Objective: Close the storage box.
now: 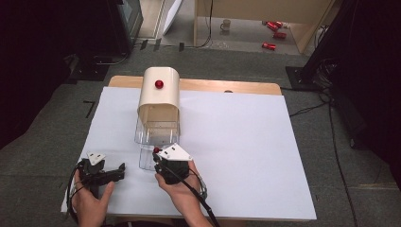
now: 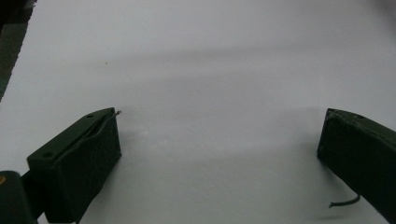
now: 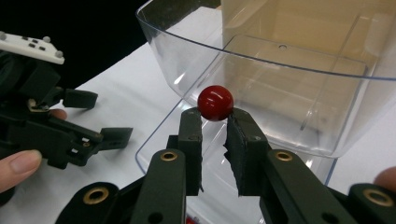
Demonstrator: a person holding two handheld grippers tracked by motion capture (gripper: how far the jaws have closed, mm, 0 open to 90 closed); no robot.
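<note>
My right gripper (image 3: 214, 122) pinches the red knob (image 3: 215, 102) on the clear lid (image 3: 261, 88), palm cupped underneath. Left gripper (image 1: 105, 174) lies flat on the white table (image 2: 210, 60), jaws wide apart.

A small glossy red knob (image 3: 215, 102) sits pinched between the tips of the right gripper (image 3: 215, 122), at the edge of a clear plastic drawer (image 3: 285, 98). The drawer stands pulled out from a cream rounded-top box (image 1: 160, 94) bearing its own red knob (image 1: 159, 84).

Right half of table (image 1: 246, 156): bare, I can pass freely.
Back-left: cream hood (image 1: 161, 92) over clear bin (image 1: 158, 130) blocks me.
Front-left corner: open sheet.
</note>
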